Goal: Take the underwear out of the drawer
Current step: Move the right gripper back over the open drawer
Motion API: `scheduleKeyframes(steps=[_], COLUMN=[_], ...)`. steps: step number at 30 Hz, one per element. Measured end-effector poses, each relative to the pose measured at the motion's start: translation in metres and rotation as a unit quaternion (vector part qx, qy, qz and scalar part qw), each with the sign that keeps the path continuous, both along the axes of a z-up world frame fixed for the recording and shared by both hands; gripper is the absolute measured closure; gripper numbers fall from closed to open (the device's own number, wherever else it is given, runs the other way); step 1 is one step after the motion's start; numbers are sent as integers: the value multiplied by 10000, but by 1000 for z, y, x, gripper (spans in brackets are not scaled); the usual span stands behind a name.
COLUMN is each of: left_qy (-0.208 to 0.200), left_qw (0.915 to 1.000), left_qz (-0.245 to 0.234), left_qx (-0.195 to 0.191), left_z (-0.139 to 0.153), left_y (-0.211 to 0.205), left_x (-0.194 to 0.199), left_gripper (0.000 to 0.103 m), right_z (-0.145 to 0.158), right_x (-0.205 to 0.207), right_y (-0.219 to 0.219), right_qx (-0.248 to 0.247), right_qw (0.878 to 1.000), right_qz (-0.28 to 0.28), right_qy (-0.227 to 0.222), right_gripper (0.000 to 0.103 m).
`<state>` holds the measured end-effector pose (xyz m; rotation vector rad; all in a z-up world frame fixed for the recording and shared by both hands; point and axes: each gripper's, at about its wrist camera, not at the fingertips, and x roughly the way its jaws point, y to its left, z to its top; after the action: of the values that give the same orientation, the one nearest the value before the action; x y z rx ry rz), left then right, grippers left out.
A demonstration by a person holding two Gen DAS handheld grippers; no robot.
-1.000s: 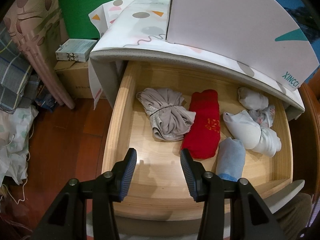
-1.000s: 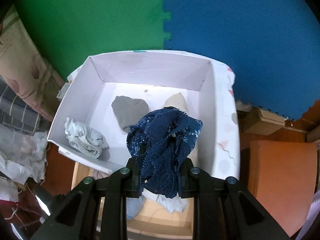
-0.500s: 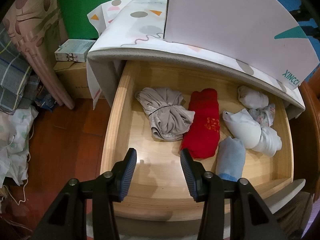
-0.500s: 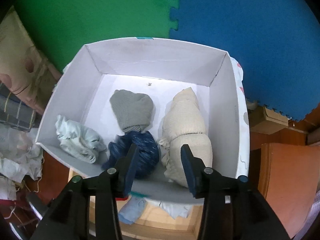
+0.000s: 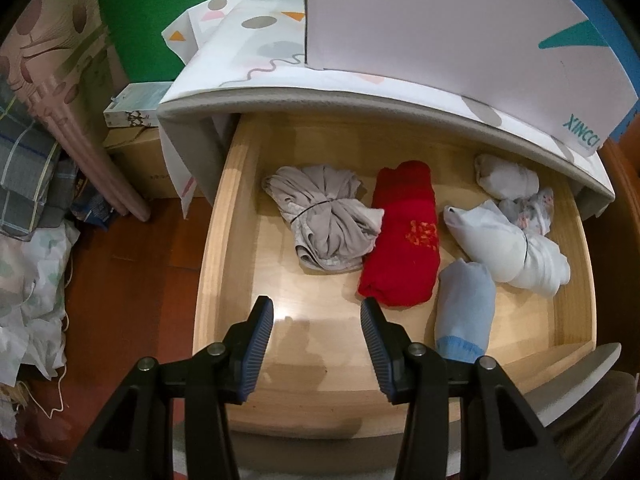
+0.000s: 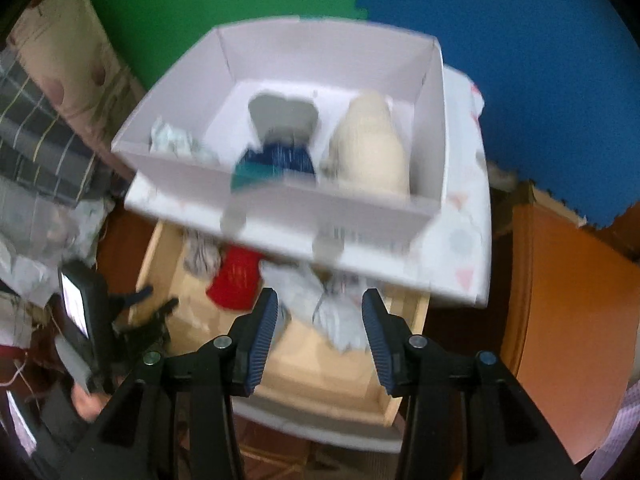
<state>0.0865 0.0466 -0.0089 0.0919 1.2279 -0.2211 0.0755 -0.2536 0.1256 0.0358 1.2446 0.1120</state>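
Observation:
The wooden drawer (image 5: 224, 240) stands pulled out and holds rolled underwear: a beige bundle (image 5: 328, 220), a red roll (image 5: 404, 236), a white bundle (image 5: 504, 240), a light blue roll (image 5: 464, 300) and small pale pieces at the back right. My left gripper (image 5: 317, 320) hangs open and empty over the drawer's bare front-left floor. In the blurred right wrist view, my right gripper (image 6: 320, 312) is open with nothing between its pads, above the drawer's white bundle. The dark blue underwear (image 6: 280, 158) lies in the white box (image 6: 280, 208) on the cabinet top.
The box also holds a grey roll (image 6: 284, 114), a cream bundle (image 6: 372, 148) and a pale crumpled piece (image 6: 176, 142). A patterned cloth (image 5: 260, 40) covers the cabinet top. Piled fabrics and a cardboard carton (image 5: 140, 160) sit left of the drawer. An orange-brown panel (image 6: 568, 320) stands to the right.
My right gripper opened and let the dark blue underwear drop into the white box, then pulled back and down over the drawer. The left gripper stayed where it was.

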Motion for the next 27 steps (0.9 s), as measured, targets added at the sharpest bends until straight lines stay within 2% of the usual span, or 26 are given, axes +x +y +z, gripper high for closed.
scheduleKeyframes(steps=[7,12,14,18,20,27], left_qy=[69,122,141,184,189,243], left_qw=[9999,9999,9999,9998,9998,9997], left_qz=[-92,-93,-76,-79,-103,-100], left_qx=[45,11,-14,-30,5,16], left_z=[-3,-4,-5,-6,-7,-9], left_y=[-2,-2,-1,-1,-2,-3], left_x=[-1,-1,-1,0,0,1], left_gripper=[57,57,57,57,57,57], right_z=[-65,-114,-127,-148,-154,-182], right_x=[-27,-23,-16,-1,5,19], right_y=[0,5,6,7,11,27], right_qx=[-13,-19,2,-62,-132,-449], right_qw=[9984,9965,9962,9960,9957,9918], right_qz=[140,319,331,418,521,883], right_qy=[539,773,809,791,750,809], right_gripper=[61,61,61,49,46,46])
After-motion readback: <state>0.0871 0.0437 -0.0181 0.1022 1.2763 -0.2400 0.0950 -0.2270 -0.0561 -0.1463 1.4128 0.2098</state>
